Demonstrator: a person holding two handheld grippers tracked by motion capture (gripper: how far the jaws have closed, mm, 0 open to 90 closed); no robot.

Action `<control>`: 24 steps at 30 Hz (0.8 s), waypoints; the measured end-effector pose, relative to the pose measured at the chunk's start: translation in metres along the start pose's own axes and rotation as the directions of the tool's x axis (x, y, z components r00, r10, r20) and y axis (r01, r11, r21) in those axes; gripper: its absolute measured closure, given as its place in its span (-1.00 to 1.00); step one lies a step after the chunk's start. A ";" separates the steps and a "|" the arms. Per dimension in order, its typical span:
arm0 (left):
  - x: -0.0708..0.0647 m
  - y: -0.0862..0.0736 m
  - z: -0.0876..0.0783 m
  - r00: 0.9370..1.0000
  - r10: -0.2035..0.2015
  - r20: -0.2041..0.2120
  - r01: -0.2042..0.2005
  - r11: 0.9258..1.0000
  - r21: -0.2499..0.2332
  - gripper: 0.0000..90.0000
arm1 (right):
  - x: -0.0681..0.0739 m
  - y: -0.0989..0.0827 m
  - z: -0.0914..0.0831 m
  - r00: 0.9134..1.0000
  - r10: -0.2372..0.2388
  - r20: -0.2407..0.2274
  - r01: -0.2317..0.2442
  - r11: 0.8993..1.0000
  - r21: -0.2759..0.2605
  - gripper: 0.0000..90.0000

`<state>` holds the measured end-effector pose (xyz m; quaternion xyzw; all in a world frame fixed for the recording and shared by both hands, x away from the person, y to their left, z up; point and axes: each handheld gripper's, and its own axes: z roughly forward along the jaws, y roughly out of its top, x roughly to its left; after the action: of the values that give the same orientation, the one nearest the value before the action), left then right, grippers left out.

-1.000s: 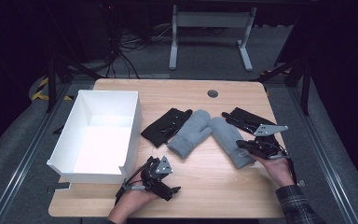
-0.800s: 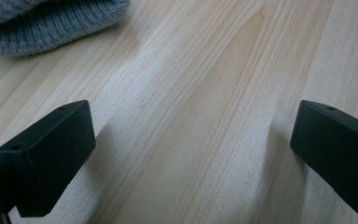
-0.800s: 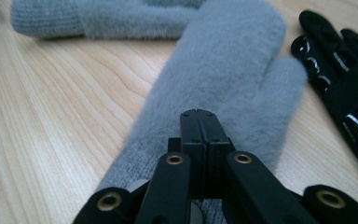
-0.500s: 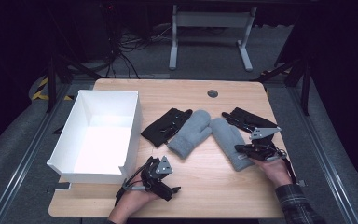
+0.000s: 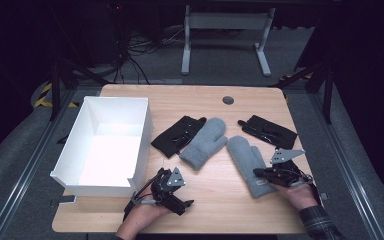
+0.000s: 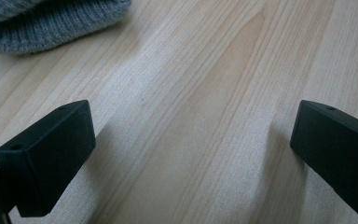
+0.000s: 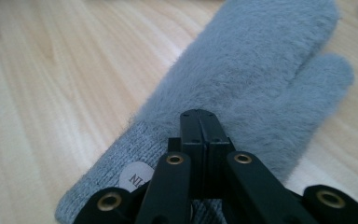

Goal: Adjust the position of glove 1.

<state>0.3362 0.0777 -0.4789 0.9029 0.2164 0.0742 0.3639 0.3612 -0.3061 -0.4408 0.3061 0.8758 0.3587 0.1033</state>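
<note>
The right gripper (image 7: 199, 122), jaws pressed together, hovers over a fluffy grey knitted mitten (image 7: 256, 70) on the light wooden worktop (image 5: 215, 200); the left gripper (image 6: 191, 149) rests spread.

From above I see the surface (image 5: 220, 200) brightly lit against a nearly black room, and the white box (image 5: 105, 145) floor glares. My close views are evenly lit; the left claw (image 6: 191, 149) casts soft shadows, the mitten (image 7: 256, 74) blurs at its far tip.
</note>
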 end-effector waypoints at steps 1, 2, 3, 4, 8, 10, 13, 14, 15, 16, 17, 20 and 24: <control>0.000 0.000 0.000 1.000 0.000 0.000 0.000 1.000 0.000 -0.99 | 0.000 0.000 0.000 1.000 0.000 0.000 0.000 1.000 0.000 1.00; 0.000 0.000 0.000 1.000 0.000 0.000 0.000 1.000 0.000 -0.99 | 0.003 -0.001 -0.001 1.000 -0.003 -0.005 0.004 1.000 0.002 1.00; 0.000 0.000 0.000 1.000 0.000 0.000 0.000 1.000 0.000 -0.99 | 0.007 -0.003 -0.002 1.000 -0.006 -0.013 0.006 1.000 0.004 1.00; 0.000 0.000 0.000 1.000 0.000 0.000 0.000 1.000 0.000 -0.99 | 0.013 -0.005 -0.004 1.000 -0.012 -0.026 0.012 1.000 0.005 1.00; 0.000 0.000 0.000 1.000 0.000 0.000 0.000 1.000 0.000 -0.99 | 0.023 -0.009 -0.007 0.999 -0.023 -0.049 0.023 1.000 0.007 1.00; 0.000 0.000 0.000 1.000 0.000 0.000 0.000 1.000 0.000 -0.99 | 0.027 -0.010 -0.008 0.998 -0.030 -0.060 0.030 1.000 0.009 1.00; 0.000 0.000 0.000 1.000 0.000 -0.001 0.000 1.000 0.001 -0.99 | 0.032 -0.012 -0.009 0.997 -0.034 -0.073 0.035 0.999 0.009 1.00; 0.000 0.000 0.000 1.000 0.000 -0.001 0.000 1.000 0.001 -0.99 | 0.035 -0.013 -0.009 0.996 -0.035 -0.078 0.036 0.999 0.009 1.00; 0.000 0.000 0.000 1.000 0.000 -0.001 0.000 1.000 0.001 -0.99 | 0.039 -0.014 -0.010 0.996 -0.044 -0.083 0.045 0.999 0.010 1.00; 0.000 0.000 0.000 1.000 0.000 -0.001 0.000 1.000 0.001 -0.99 | 0.042 -0.015 -0.011 0.996 -0.046 -0.083 0.047 0.999 0.010 1.00; 0.000 0.000 0.000 1.000 0.000 -0.001 0.000 1.000 0.001 -0.99 | 0.043 -0.015 -0.012 0.995 -0.051 -0.081 0.052 0.999 0.007 1.00; 0.000 0.000 0.000 1.000 -0.001 -0.002 0.001 1.000 0.001 -0.99 | 0.042 -0.014 -0.024 0.996 -0.046 -0.073 0.042 0.998 -0.049 1.00; 0.000 0.000 0.000 1.000 -0.001 -0.002 0.001 1.000 0.001 -0.99 | 0.034 -0.021 -0.037 0.999 -0.027 -0.029 0.025 0.998 -0.053 1.00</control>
<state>0.3360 0.0777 -0.4789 0.9028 0.2174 0.0748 0.3634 0.3098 -0.3180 -0.4275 0.2863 0.8714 0.3848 0.1028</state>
